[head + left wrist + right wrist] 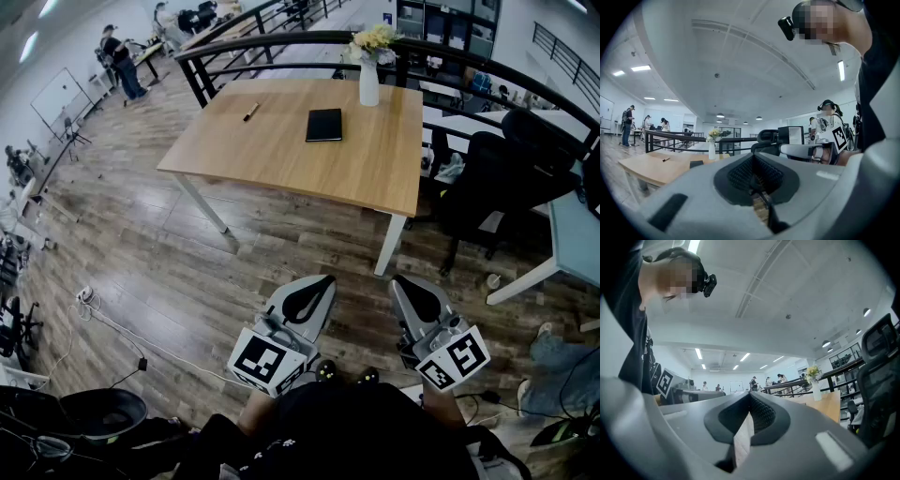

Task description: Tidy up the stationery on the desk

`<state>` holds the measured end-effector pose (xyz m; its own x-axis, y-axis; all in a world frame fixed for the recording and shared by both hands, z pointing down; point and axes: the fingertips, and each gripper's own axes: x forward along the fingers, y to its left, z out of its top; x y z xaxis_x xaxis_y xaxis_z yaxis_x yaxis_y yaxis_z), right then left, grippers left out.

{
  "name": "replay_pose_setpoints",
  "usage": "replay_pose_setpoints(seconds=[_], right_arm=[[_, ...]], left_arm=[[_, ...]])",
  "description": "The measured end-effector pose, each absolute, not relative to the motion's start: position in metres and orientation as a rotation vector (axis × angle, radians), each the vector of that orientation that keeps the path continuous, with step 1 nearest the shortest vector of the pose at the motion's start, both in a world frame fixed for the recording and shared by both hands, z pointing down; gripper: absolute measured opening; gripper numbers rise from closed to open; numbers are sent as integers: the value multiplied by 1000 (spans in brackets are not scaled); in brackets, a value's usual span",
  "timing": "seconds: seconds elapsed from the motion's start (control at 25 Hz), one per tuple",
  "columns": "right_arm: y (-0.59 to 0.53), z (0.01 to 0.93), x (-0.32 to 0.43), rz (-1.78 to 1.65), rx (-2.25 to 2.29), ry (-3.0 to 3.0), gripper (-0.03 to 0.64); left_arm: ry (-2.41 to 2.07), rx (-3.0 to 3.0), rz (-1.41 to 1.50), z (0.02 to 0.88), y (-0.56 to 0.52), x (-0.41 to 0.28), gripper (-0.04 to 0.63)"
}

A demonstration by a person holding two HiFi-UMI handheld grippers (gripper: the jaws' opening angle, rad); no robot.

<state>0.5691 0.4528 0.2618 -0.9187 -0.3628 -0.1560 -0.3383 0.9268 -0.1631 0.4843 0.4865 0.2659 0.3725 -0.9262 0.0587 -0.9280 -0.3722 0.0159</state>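
Stationery count: two items, both on the desk (281, 155), well apart from the grippers.
- 1 notebook (324, 125), black, closed, flat, right of the desk's middle toward its far edge.
- 1 pen (251, 112), dark, lying slanted, left of the notebook and apart from it. Too small to tell its type or whether it is capped.

Also on the desk: 1 vase (369, 82), white, upright at the far edge, just beyond the notebook, with yellow flowers (373, 37).

Grippers, count two, side by side over the floor (187, 281) on the near side of the desk.
- Left gripper (311, 292): jaws closed together, nothing between them.
- Right gripper (415, 292): jaws likewise pressed together, empty.

Surroundings: black railing (281, 42) beyond the desk; 2 black chairs (497, 178) to its right.

Hard to make out: the grippers' rear parts are covered by the person's dark clothing (375, 431). The right gripper view shows only a corner of the desk, with the vase.
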Motion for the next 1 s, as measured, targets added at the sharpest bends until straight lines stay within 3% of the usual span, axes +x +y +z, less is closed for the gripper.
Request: replay_pose_setpoints(seconds=[1.0], right_arm=[[442, 292, 599, -265, -437, 2926, -3]], left_arm=[[-1862, 2444, 105, 299, 491, 497, -8]])
